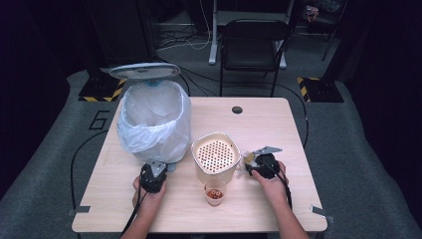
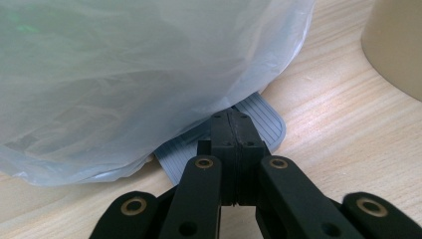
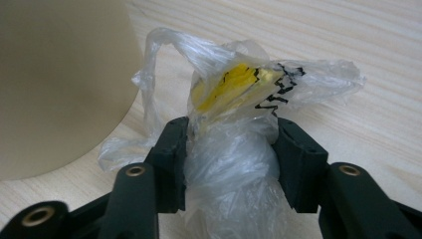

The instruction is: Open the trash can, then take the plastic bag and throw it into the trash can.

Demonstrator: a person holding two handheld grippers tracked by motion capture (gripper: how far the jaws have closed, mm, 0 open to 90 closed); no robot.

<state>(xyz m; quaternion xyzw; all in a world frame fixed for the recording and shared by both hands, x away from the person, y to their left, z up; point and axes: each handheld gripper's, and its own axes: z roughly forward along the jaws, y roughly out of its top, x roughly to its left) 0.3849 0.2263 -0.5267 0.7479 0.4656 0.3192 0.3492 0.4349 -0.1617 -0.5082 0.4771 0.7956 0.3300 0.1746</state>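
table (image 1: pixel 278 124), seen from above: the bin (image 1: pixel 154 119), lined with a bag and its lid (image 1: pixel 144 70) up, stands at your left; the beige tub (image 1: pixel 215 158) sits in the middle with a small cup (image 1: pixel 214 195) in front of it. your left gripper (image 2: pixel 232 130), jaws together, rests on the grey pedal (image 2: pixel 266 122); press straight down so the lid stays up. your right gripper (image 3: pixel 231 144) is clamped on the crumpled wrapper (image 3: pixel 239 99) lying just right of the tub; grip its bulk, lift clear of the tub, then carry it over the bin.

L gripper (image 2: pixel 233 130) jaws shut, tips on grey pedal (image 2: pixel 263 122) under bin bag (image 2: pixel 129 74).
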